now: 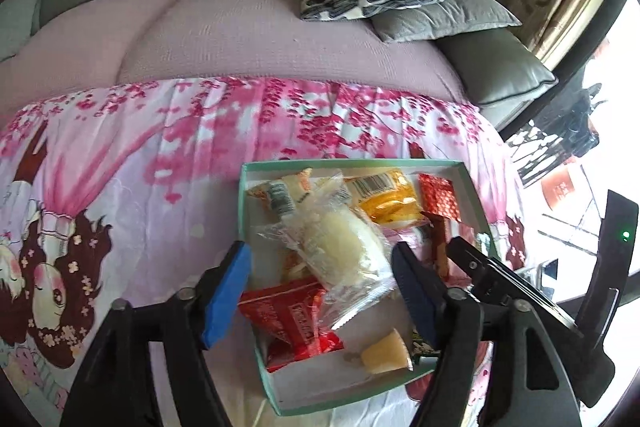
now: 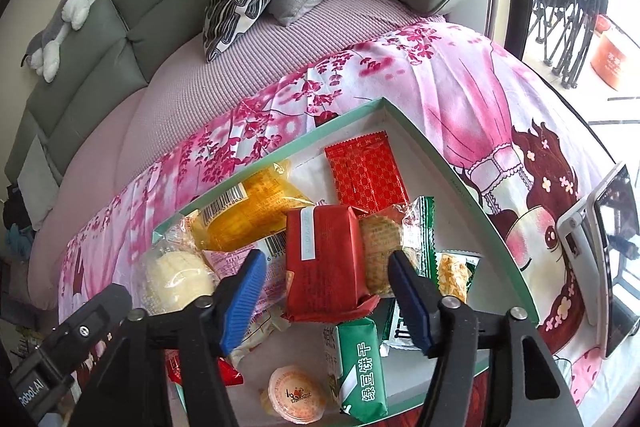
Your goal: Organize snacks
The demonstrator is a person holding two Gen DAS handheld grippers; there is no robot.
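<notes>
Jaws apart, astride red packet [image 2: 324,263]

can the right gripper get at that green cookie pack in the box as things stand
Probably yes. The right gripper is open over the box, and the green cookie pack lies just below it, top side uncovered; only the red packet sits between its blue fingers.

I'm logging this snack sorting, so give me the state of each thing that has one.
Box: lidless, lying on the bedspread, holding snacks.
Left hand-held gripper: open, around the clear-wrapped pastry, not pressing it.
Right hand-held gripper: open, over the red packet, not gripping.
Jelly cup: sealed, lying in the box.
</notes>
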